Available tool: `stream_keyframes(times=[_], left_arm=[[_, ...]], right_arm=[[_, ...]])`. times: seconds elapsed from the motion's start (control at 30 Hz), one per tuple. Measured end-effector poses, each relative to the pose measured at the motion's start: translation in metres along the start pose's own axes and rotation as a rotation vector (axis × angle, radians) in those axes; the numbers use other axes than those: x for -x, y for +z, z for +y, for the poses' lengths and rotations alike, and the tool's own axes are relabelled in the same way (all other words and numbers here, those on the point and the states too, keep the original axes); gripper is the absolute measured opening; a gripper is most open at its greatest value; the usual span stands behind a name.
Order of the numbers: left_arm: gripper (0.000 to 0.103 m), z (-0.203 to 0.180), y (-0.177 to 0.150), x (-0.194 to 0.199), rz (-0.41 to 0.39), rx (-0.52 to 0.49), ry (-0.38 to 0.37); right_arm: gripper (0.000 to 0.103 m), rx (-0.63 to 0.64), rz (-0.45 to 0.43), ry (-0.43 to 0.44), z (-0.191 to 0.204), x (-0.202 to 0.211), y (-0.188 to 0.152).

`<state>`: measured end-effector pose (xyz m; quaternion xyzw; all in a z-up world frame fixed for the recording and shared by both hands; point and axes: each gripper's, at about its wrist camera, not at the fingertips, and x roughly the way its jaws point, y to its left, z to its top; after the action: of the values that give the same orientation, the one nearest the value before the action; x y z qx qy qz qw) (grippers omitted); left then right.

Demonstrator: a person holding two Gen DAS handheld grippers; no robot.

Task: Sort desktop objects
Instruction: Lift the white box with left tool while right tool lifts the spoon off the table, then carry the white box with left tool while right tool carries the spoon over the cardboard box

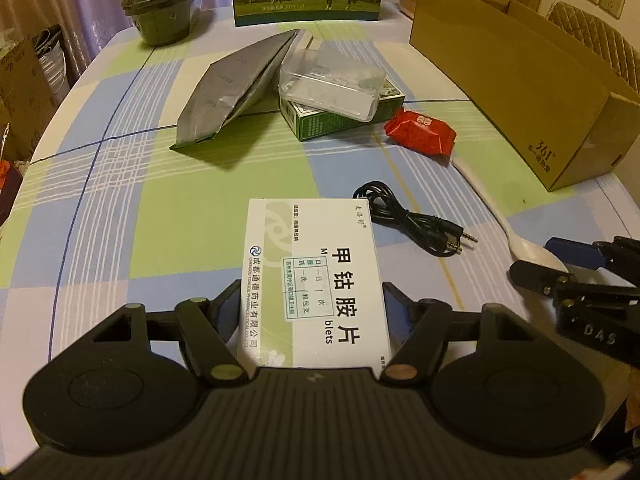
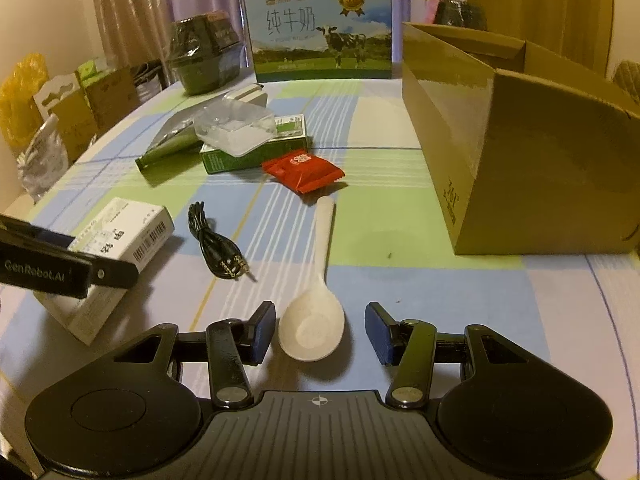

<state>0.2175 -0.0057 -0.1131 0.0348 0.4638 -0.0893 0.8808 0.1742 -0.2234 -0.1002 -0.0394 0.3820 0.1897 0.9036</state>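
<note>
A white medicine box [image 1: 316, 280] with black print sits between the fingers of my left gripper [image 1: 312, 290], which is shut on its two long sides. In the right wrist view this medicine box [image 2: 120, 240] is tilted, with the left gripper [image 2: 60, 268] clamped across it. A white plastic spoon [image 2: 324, 240] lies on the checked tablecloth [image 2: 380, 280], handle pointing away. Its bowl rests between the blue pads of my right gripper [image 2: 320, 312], which is open with a gap on each side. The left wrist view also shows the spoon [image 1: 492, 204] and the right gripper [image 1: 552, 262].
A black audio cable [image 2: 216, 240] lies between box and spoon. Further back are a red snack packet [image 2: 304, 170], a green box [image 2: 248, 156] under a clear plastic container [image 2: 236, 128], and a silver foil bag [image 1: 232, 92]. An open cardboard box [image 2: 500, 140] stands right; a milk carton [image 2: 320, 32] behind.
</note>
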Motion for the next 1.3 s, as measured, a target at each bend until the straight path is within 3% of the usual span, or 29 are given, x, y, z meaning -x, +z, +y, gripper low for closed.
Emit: stream_keyframes(times=[0.3, 0.53, 0.93, 1.3], left_arm=[[0.067, 0.001, 0.000, -0.001, 0.012, 0.011, -0.013], [0.067, 0.000, 0.002, 0.003, 0.005, 0.014, -0.021], [0.067, -0.007, 0.013, 0.020, -0.042, 0.014, -0.042], [0.067, -0.027, 0.045, 0.047, -0.124, 0.000, -0.069]], right_arm=[[0.030, 0.019, 0.002, -0.019, 0.004, -0.002, 0.001], [0.029, 0.052, -0.004, -0.033, 0.009, 0.003, 0.002], [0.029, 0.126, -0.108, -0.073, 0.017, 0.022, 0.011], [0.029, 0.140, -0.232, -0.108, 0.008, 0.051, 0.045]])
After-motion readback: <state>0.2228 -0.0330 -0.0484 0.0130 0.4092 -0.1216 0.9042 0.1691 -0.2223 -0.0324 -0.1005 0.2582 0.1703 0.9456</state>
